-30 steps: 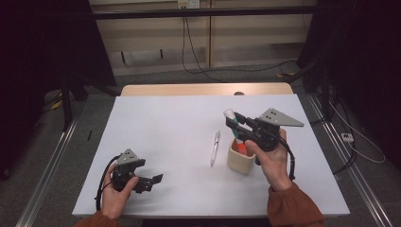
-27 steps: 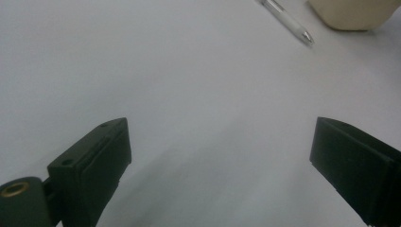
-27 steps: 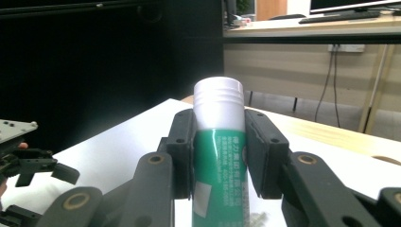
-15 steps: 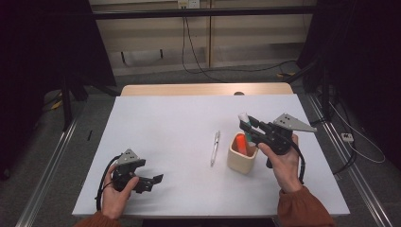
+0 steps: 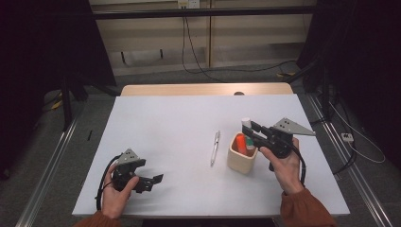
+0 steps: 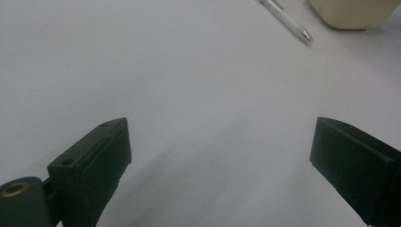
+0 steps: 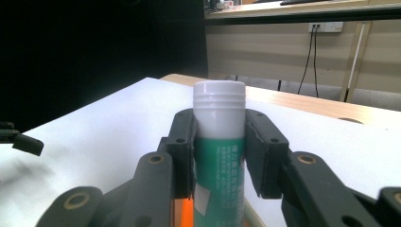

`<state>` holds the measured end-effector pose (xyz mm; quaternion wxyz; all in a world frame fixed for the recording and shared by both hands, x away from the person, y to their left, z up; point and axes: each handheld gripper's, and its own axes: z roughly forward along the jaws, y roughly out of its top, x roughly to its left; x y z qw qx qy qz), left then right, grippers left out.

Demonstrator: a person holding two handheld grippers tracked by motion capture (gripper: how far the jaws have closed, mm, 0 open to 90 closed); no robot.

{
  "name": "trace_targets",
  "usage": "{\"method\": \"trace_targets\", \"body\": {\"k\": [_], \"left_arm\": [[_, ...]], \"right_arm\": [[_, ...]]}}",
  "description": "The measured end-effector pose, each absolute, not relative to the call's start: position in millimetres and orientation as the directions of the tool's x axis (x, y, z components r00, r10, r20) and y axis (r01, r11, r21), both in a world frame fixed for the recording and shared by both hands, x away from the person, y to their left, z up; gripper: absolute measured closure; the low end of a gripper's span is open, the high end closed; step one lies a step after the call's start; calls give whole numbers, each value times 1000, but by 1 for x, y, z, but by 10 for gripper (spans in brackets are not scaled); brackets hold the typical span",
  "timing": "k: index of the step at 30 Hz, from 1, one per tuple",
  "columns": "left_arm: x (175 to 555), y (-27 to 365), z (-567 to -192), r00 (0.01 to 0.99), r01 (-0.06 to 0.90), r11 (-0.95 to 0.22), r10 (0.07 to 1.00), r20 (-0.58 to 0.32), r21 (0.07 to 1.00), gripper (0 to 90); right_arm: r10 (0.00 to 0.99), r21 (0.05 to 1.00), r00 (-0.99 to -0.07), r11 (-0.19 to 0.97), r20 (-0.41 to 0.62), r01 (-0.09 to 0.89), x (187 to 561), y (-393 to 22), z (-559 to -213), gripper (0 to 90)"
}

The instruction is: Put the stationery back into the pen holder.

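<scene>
Right gripper (image 7: 219, 156): clamped on glue stick (image 7: 220, 156), upright, lower end inside beige holder (image 5: 236, 161).
Left gripper (image 5: 152, 179): jaws wide apart, nothing between, low over table (image 5: 165, 127).
Pen (image 5: 215, 147): flat, just beside holder.

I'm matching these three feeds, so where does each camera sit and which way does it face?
High view: above the person's side, looking forward and down on the table; both hands show, with the left gripper and right gripper.
Left gripper view: on the left gripper, low along the table toward the pen and cup; its fingers show, open.
Right gripper view: on the right gripper, looking level across the table; its fingers clamp a glue stick.
High and left gripper views share the pen and cup.
</scene>
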<state>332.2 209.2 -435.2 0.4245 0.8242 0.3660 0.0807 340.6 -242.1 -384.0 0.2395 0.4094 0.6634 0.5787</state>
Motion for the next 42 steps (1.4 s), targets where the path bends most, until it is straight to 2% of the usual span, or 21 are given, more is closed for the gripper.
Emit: {"method": "trace_targets", "body": {"k": [16,18,20,23,26,33,38,42], "left_arm": [[332,209,-435,718,536,-372,672,-178,757,62],[332,209,-435,718,537,-372,673,-178,757,62],[332,209,-435,718,537,-373,673,-178,757,62],[332,209,-435,719,535,-374,672,-176,758,62],[333,209,-435,719,535,-374,672,-176,758,62],[332,209,-436,719,535,-375,672,-175,757,62],[333,208,-436,716,540,-371,675,-180,756,62],[334,208,-436,715,542,-375,676,-179,752,62]], "right_arm": [[823,951,-550,40,142,306,323,-254,-402,655],[823,951,-547,27,153,308,323,-255,-401,583],[826,950,-544,32,150,310,323,-256,-401,557],[836,946,-527,31,152,323,324,-255,-402,433],[837,946,-526,33,150,322,323,-255,-402,391],[861,949,-495,47,120,312,321,-256,-400,183],[859,944,-499,60,117,324,317,-259,-400,103],[858,943,-501,65,114,327,312,-263,-399,102]]}}
